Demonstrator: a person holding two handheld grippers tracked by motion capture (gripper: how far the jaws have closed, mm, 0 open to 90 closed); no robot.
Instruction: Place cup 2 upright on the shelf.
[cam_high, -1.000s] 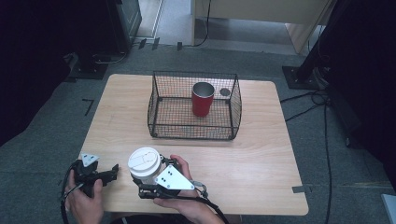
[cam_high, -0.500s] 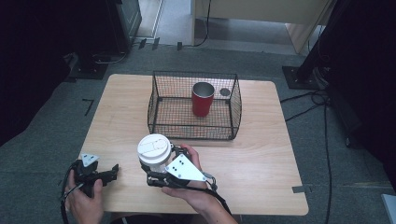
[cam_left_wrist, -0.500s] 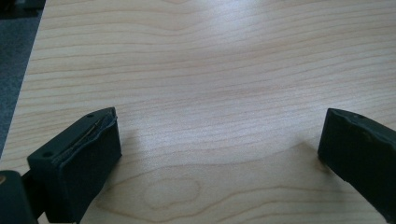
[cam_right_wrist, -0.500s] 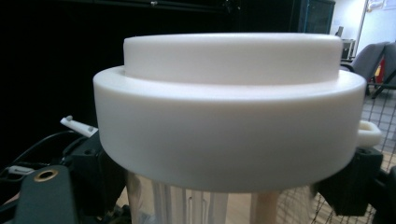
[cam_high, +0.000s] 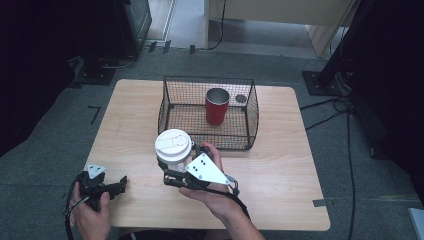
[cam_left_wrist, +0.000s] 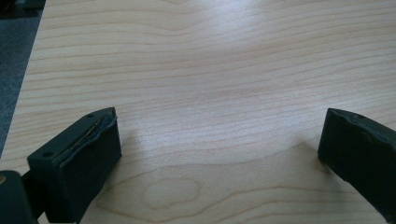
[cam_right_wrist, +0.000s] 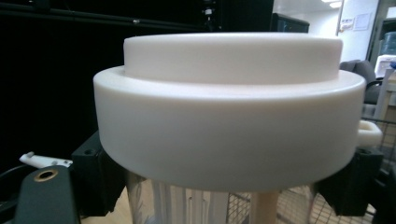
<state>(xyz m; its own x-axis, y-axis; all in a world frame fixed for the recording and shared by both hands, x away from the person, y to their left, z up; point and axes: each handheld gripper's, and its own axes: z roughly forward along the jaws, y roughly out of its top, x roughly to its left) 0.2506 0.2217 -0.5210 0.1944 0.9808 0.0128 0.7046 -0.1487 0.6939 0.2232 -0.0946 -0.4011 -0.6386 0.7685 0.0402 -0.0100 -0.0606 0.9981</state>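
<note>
A cup with a white lid (cam_high: 172, 144) and a shiny metal body hangs above the table, near the front of the wire basket (cam_high: 252, 112). My right gripper (cam_high: 174, 167) is shut on the cup's body just under the lid. In the right gripper view the lid (cam_right_wrist: 229, 121) looms large, with a black finger (cam_right_wrist: 95, 179) pressed on each side of the body. A red cup (cam_high: 216, 106) stands upright inside the basket. My left gripper (cam_high: 119, 184) rests at the table's front left corner. Its jaws (cam_left_wrist: 219, 154) stand wide open over bare wood.
The wooden table (cam_high: 285, 165) has free room to the right of my right hand and left of the basket. A small dark round thing (cam_high: 241, 98) lies in the basket's back right corner. Cables (cam_high: 345, 110) trail over the floor on the right.
My right gripper has lifted the white-lidded cup and carried it forward toward the basket. The left gripper has stayed where it was.
</note>
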